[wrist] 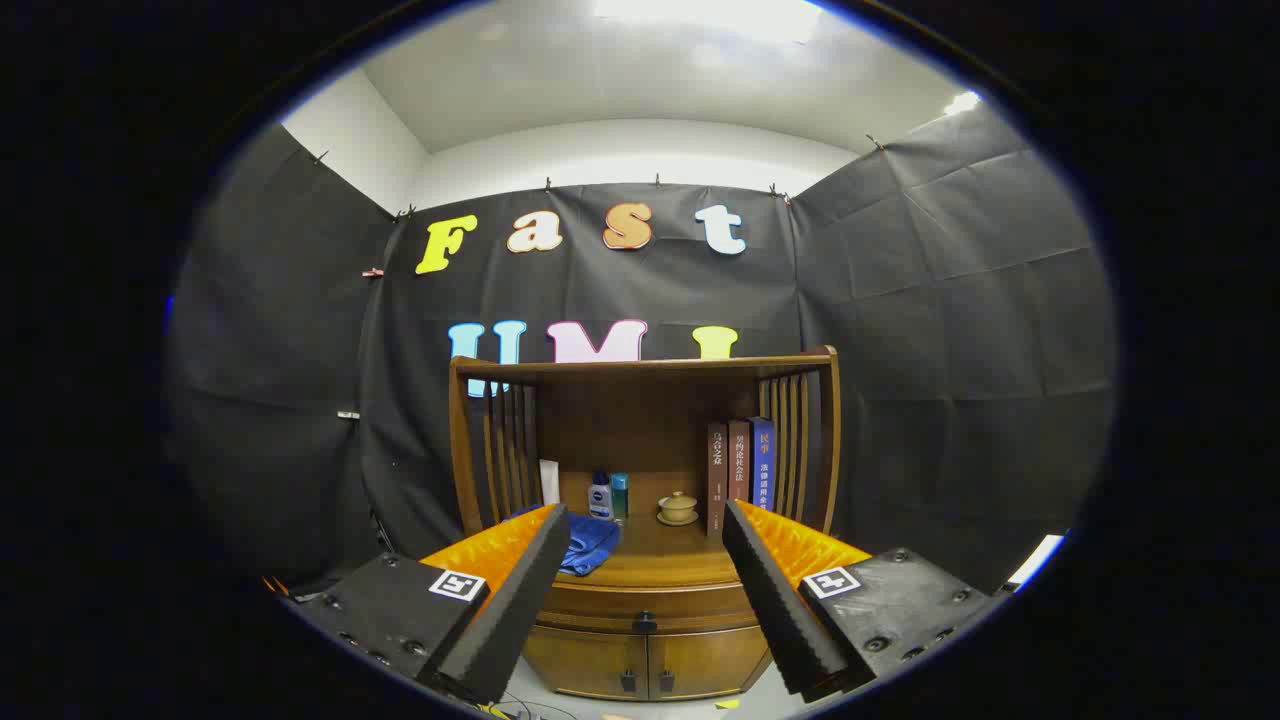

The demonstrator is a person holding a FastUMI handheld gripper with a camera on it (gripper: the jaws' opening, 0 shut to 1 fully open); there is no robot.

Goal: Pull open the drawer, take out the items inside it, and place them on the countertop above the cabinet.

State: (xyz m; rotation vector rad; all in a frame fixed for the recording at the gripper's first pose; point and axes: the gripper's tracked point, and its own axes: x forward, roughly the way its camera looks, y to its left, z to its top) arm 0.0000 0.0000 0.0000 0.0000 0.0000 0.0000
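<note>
The hand-held gripper (pixel 645 570) hung wide open w/ nothing in it, aimed at the cabinet (pixel 645 600). The drawer (pixel 645 605) sat shut below the surface (pixel 660 560), its dark knob (pixel 645 622) between the fingers but well beyond them. Best approach, I reckoned: go in level, center on the knob, close, pull straight back.

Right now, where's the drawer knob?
Gripper view: the drawer knob sits mid-front of the shut drawer, below the countertop, above the two cabinet doors, seen between the open hand-held gripper fingers.
</note>
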